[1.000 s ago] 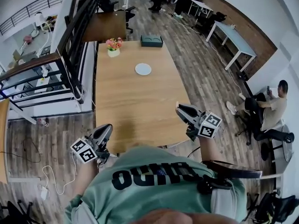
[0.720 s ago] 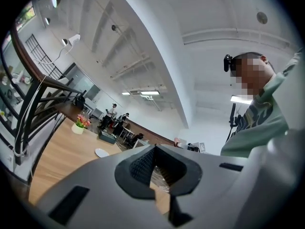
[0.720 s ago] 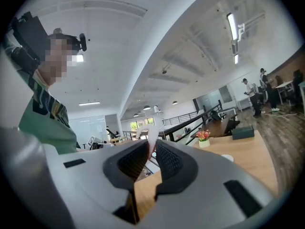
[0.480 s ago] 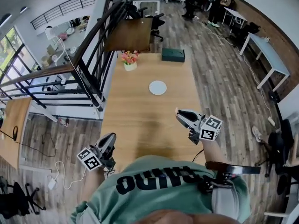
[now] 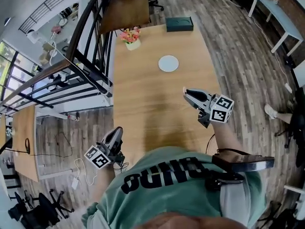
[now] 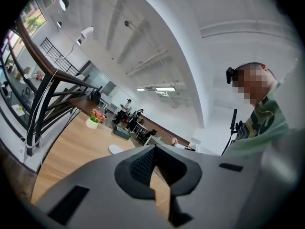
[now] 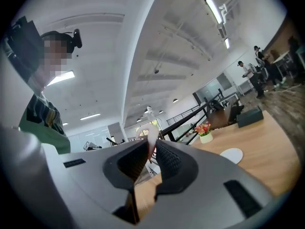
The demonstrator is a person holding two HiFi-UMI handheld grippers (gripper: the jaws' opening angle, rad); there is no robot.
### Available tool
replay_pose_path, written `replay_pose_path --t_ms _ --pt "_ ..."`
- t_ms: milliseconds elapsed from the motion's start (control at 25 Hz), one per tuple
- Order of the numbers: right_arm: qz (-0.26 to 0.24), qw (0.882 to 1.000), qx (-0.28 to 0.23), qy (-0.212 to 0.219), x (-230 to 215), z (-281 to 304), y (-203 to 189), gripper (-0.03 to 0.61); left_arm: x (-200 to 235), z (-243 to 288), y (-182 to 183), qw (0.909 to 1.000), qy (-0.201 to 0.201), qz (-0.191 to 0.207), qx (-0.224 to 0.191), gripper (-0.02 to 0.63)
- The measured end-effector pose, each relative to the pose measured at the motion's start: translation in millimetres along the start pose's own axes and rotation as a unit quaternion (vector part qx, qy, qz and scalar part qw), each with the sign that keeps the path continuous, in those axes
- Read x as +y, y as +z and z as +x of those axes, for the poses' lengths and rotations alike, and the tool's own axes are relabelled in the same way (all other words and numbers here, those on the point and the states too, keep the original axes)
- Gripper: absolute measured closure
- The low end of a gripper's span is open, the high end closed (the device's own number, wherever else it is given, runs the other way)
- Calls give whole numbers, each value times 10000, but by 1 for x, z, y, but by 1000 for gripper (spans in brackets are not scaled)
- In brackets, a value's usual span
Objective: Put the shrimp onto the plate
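A small white plate (image 5: 168, 63) lies in the middle of a long wooden table (image 5: 143, 104). My right gripper (image 5: 187, 92) hovers over the table's near right part and points toward the plate, short of it. In the right gripper view, its jaws (image 7: 152, 144) are shut on a pale pinkish shrimp (image 7: 151, 133) that sticks up between the pads; the plate (image 7: 231, 155) lies ahead to the right. My left gripper (image 5: 117, 130) hangs off the table's near left corner. In its own view the left gripper (image 6: 153, 149) looks shut with nothing in it, and the plate (image 6: 115, 149) lies far ahead.
A pot of pink flowers (image 5: 132, 37) and a dark flat box (image 5: 179, 24) stand at the table's far end. A black railing (image 5: 90, 56) runs along the left side. On the right are wooden floor and a person's shoe (image 5: 270, 111).
The head view has swung, so the table now sits higher and more upright in frame. My right gripper stands somewhat nearer the plate, still shut on the shrimp. The left gripper has barely moved.
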State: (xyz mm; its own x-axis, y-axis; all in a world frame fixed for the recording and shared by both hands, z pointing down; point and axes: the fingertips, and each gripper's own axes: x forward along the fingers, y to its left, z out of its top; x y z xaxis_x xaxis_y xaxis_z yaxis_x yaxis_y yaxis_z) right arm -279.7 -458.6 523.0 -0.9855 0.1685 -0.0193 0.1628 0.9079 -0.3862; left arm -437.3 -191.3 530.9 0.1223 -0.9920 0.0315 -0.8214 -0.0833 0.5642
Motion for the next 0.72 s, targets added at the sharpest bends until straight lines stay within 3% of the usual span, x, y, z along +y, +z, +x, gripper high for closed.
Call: replay_pose_path --t_ms 200,360,720 --pt "-101 9987 261 -420 24 7 -2 523 39 -5 39 9993 -198 229 -210 611" --pt "-512 9954 501 -634 10 -1 35 523 54 13 63 9977 9 431 -525 611" --pt "-1696 9790 486 -1021 -52 27 136 523 83 51 136 9903 442 1273 -328 611"
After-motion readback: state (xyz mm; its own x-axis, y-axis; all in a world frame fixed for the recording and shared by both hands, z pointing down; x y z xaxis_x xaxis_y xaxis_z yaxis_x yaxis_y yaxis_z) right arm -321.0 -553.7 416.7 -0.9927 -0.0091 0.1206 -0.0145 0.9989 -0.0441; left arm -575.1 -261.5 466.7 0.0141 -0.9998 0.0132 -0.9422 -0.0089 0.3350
